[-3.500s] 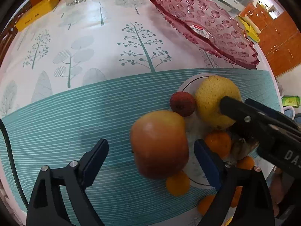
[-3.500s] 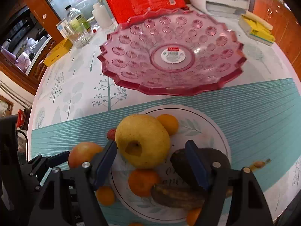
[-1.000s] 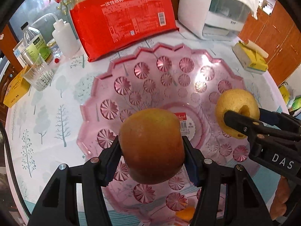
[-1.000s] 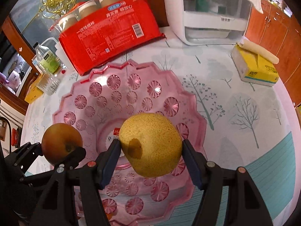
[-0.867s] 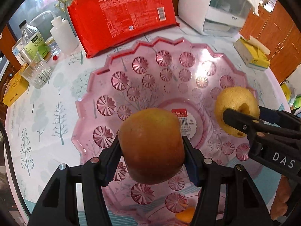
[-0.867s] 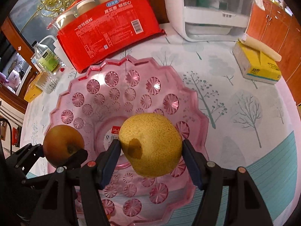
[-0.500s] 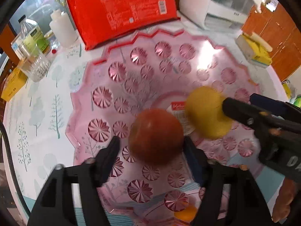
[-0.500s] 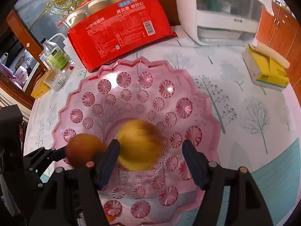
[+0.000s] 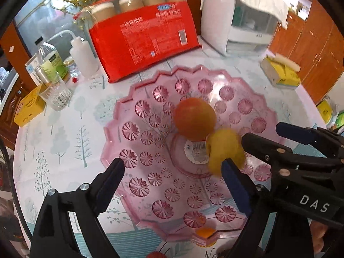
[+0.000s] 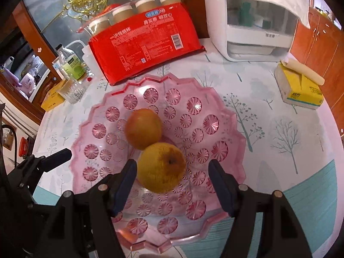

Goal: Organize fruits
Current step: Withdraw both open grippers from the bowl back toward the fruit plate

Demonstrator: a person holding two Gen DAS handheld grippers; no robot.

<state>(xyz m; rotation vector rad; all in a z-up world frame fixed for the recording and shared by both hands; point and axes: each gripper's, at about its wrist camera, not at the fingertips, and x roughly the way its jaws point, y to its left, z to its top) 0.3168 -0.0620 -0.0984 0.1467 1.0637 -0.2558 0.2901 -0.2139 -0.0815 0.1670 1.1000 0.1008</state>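
A pink glass dish (image 9: 133, 131) (image 10: 232, 142) stands on the tree-print tablecloth. A red-orange apple (image 9: 194, 118) (image 10: 143, 128) and a yellow pear (image 9: 225, 150) (image 10: 161, 167) lie in its middle, touching each other. My left gripper (image 9: 172, 172) hangs above the dish's near side; its jaws are opening with nothing between them, and the apple lies beyond them. My right gripper (image 10: 173, 167) is open over the pear, which sits loose in the dish between the two fingers. Each gripper shows in the other's view: the right gripper (image 9: 262, 132), the left gripper (image 10: 51, 158).
Behind the dish are a red pack of paper cups (image 9: 142, 34), a white appliance (image 10: 253, 17), a yellow tissue box (image 10: 301, 88), a drinking glass (image 9: 57, 94), bottles and a small yellow box (image 9: 29, 107). A small orange fruit (image 9: 205, 231) shows through the dish's near rim.
Both grippers opened and let go of their fruit. The apple and the pear dropped into the dish and came to rest together. Both grippers lifted slightly.
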